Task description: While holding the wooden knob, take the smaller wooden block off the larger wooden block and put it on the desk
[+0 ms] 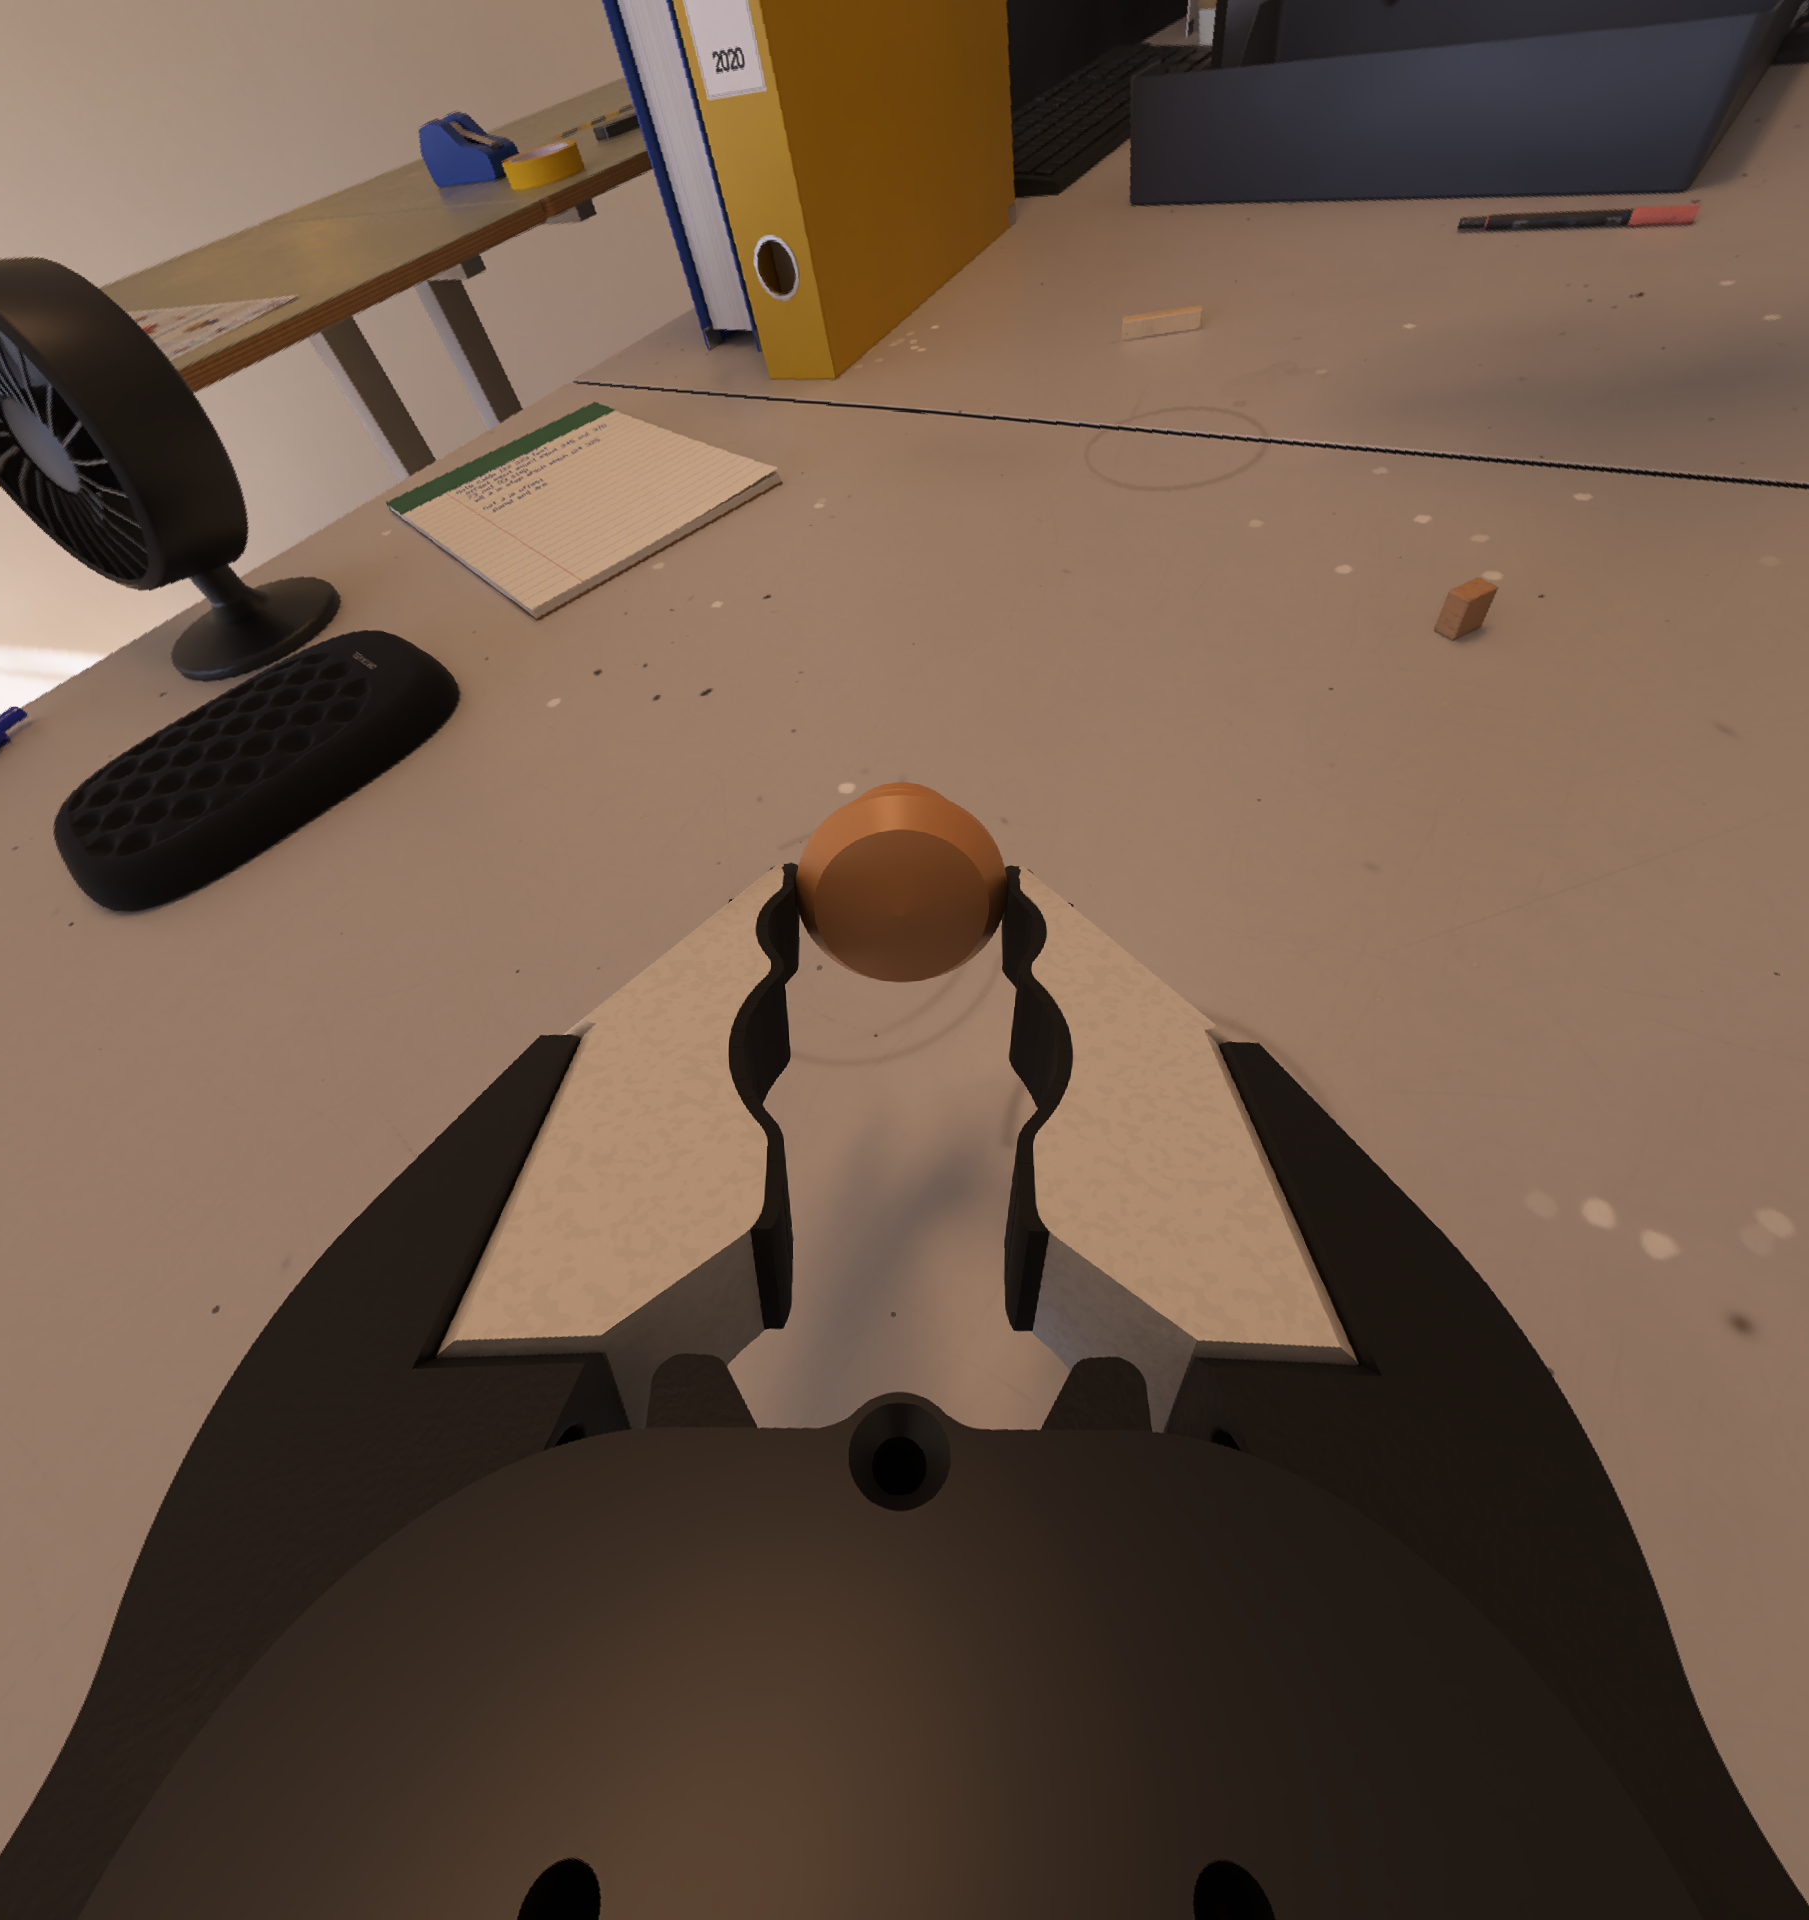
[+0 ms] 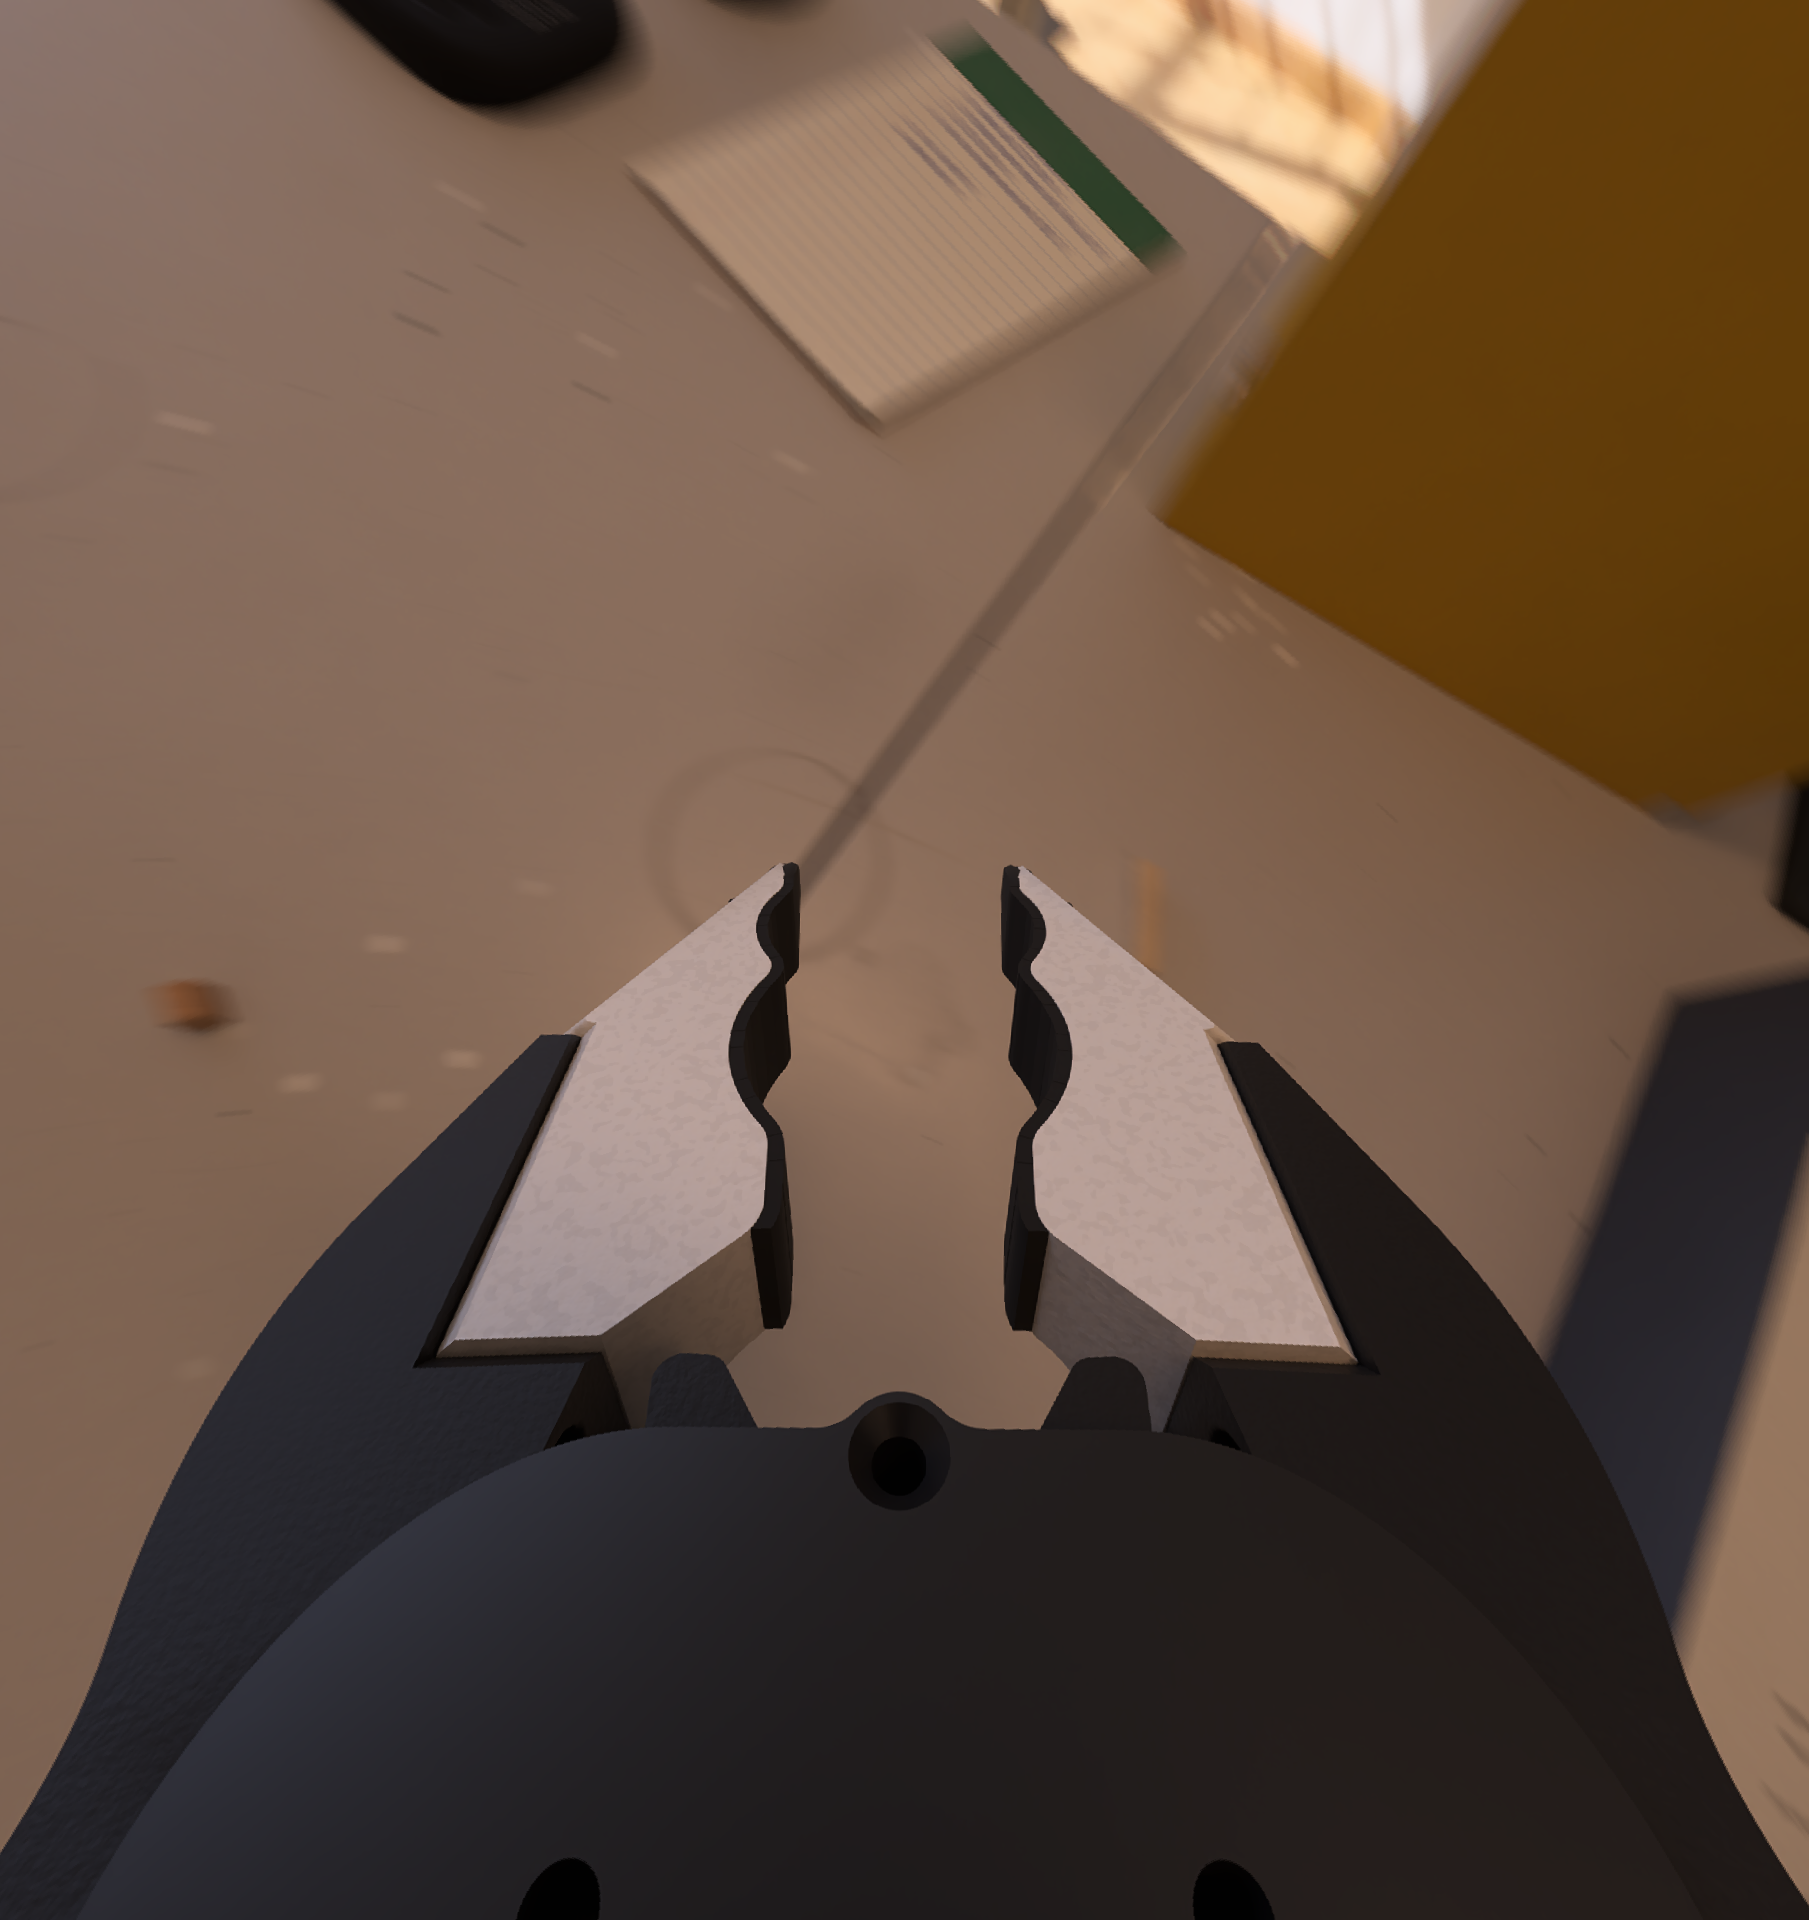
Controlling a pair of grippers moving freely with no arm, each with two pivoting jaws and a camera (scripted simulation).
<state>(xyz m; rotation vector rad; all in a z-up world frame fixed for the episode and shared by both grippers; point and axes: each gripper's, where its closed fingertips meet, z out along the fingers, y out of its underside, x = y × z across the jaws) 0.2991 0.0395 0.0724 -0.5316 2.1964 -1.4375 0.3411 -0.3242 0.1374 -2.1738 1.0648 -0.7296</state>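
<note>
In the left wrist view my left gripper [image 1: 900,896] is shut on the round brown wooden knob [image 1: 898,902] and holds it above the desk. A small brown wooden block [image 1: 1466,608] lies on the desk ahead to the right. A flat pale wooden block [image 1: 1162,322] lies farther back, apart from the small one. In the blurred right wrist view my right gripper [image 2: 900,896] is open and empty above the desk. The small brown block [image 2: 188,1004] is far to its left. A thin pale piece [image 2: 1149,914], probably the flat block, is just right of its fingertips.
A yellow binder [image 1: 858,177] stands at the back, with a green-topped notepad [image 1: 588,504] in front of it. A black fan [image 1: 79,436] and a black perforated pad [image 1: 256,764] are at the left. A dark tray [image 1: 1451,114], a keyboard [image 1: 1076,125] and a pen [image 1: 1575,218] are at the back right.
</note>
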